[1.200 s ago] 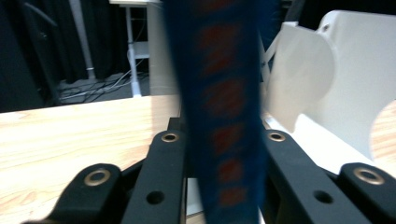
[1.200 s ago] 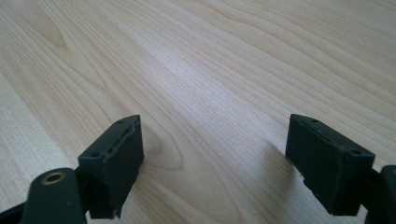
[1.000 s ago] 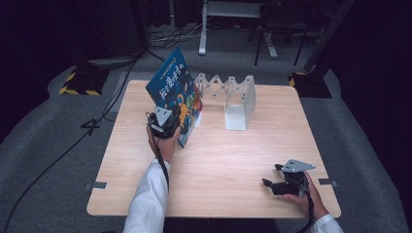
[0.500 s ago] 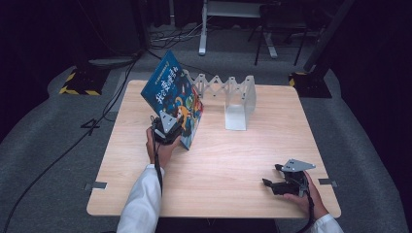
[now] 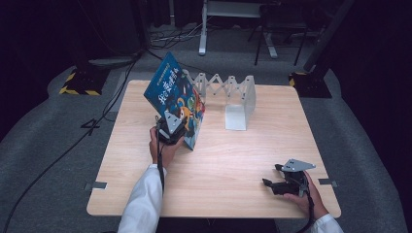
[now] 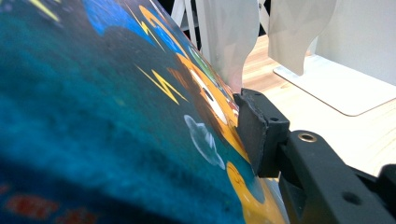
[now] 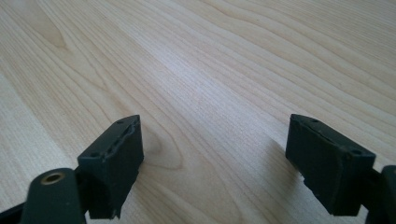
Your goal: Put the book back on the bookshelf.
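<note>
A blue picture book (image 5: 175,94) stands on its lower edge on the wooden table (image 5: 233,160), leaning left and back in front of the white bookend rack (image 5: 233,97). My left gripper (image 5: 171,130) is at the book's lower part. Its jaws have just been opening, and the book (image 6: 116,116) sits loosely between them. One black pad (image 6: 254,130) lies right beside the cover, and the other jaw is hidden behind the book. My right gripper (image 5: 274,184) rests low at the table's near right, open, with only bare wood (image 7: 210,70) between its pads (image 7: 116,158).
The white zigzag rack (image 6: 345,56) with upright dividers stands just beyond the book, at the table's far middle. Cables and black-and-yellow stand bases lie on the grey floor (image 5: 58,145) around the table. A white sleeve (image 5: 143,199) comes in from the near edge.
The book has tipped a little further to the left over the left gripper, and the left hand has shifted slightly toward the near side. The right gripper has stayed put.
</note>
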